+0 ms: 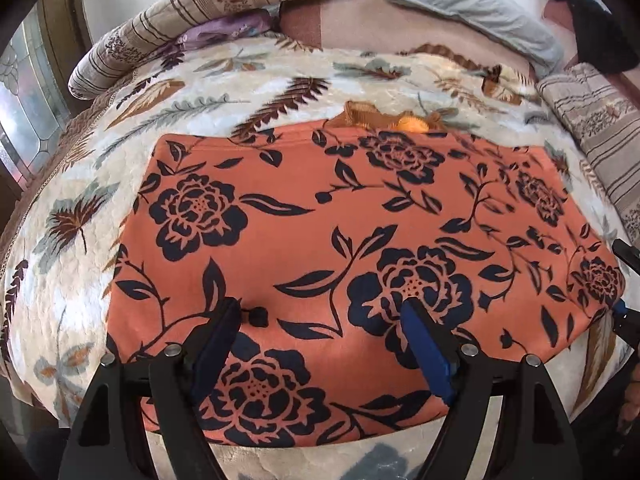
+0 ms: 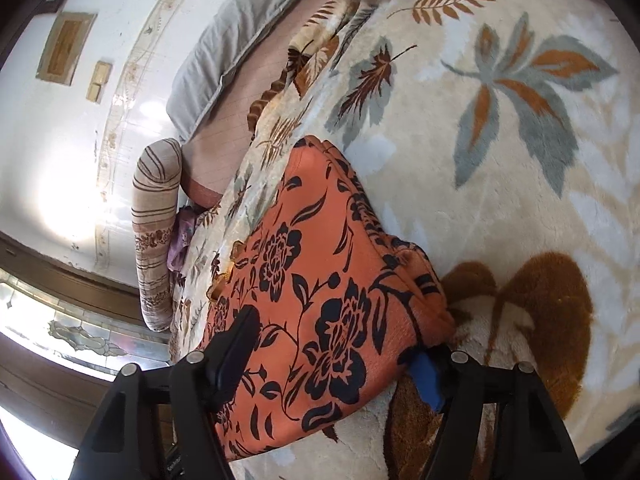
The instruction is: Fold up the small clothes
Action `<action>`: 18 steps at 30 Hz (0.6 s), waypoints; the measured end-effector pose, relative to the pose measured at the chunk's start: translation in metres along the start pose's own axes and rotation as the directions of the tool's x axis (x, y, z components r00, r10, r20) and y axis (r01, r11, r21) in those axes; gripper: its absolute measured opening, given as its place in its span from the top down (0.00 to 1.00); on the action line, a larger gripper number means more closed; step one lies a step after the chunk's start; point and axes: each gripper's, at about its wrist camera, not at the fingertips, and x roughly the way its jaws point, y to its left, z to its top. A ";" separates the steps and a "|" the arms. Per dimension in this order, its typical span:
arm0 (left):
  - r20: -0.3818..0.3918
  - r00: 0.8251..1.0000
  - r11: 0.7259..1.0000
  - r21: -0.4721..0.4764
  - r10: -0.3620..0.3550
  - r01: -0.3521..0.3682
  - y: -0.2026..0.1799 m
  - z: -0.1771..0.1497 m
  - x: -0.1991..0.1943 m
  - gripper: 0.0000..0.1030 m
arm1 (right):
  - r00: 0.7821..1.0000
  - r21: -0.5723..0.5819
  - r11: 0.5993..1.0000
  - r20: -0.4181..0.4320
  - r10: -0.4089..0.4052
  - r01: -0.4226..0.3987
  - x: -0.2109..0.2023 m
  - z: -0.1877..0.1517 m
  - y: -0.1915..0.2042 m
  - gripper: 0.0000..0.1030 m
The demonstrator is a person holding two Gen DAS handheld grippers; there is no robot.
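Left wrist view: the orange garment (image 1: pixel 340 248), printed with dark navy peonies and leaves, is seen spread flat on the bed directly ahead of and beneath the left claw (image 1: pixel 324 312). The claw is held spread wide above the cloth; nothing is pinched between its black and blue-padded fingers, and whether the tips touch the fabric cannot be told. The near hem lies just below the fingers, so the claw appears to be positioned for taking up that edge. The garment forms a broad, roughly rectangular panel, smooth and thin, with a gathered waistband bunched at its far edge. A small part of the right claw is visible at the cloth's right-hand corner.

Right wrist view: the right claw (image 2: pixel 336 340) is seen straddling a corner of the same garment (image 2: pixel 320 280). One black finger lies over the cloth and the blue-padded finger sits at the edge beyond it, so the fabric is between the jaws. They are still apart, and a firm pinch is not evident. The corner looks layered and slightly puffed, suggesting the piece is already doubled.

The plush blanket (image 2: pixel 500 120) under the garment is deep-piled, cream with grey and rust leaves; its nap is judged likely to drag on the thin cloth. Striped bolsters (image 1: pixel 224 12) lie well beyond both claws.
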 end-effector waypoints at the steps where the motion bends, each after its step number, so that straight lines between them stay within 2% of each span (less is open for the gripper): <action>1: -0.007 1.000 1.000 0.002 0.007 -0.007 -0.001 -0.001 0.003 0.20 | 1.000 0.005 1.000 -0.009 -0.008 0.008 0.003 0.000 -0.002 0.30; 4: -0.002 1.000 1.000 0.012 0.017 -0.017 -0.003 -0.002 0.005 0.20 | 1.000 0.030 1.000 -0.016 -0.006 0.007 0.009 0.003 -0.010 0.30; 18: -0.003 1.000 1.000 0.000 0.005 -0.005 -0.001 -0.001 0.004 0.20 | 1.000 0.014 1.000 -0.008 -0.009 0.010 0.009 0.003 -0.011 0.31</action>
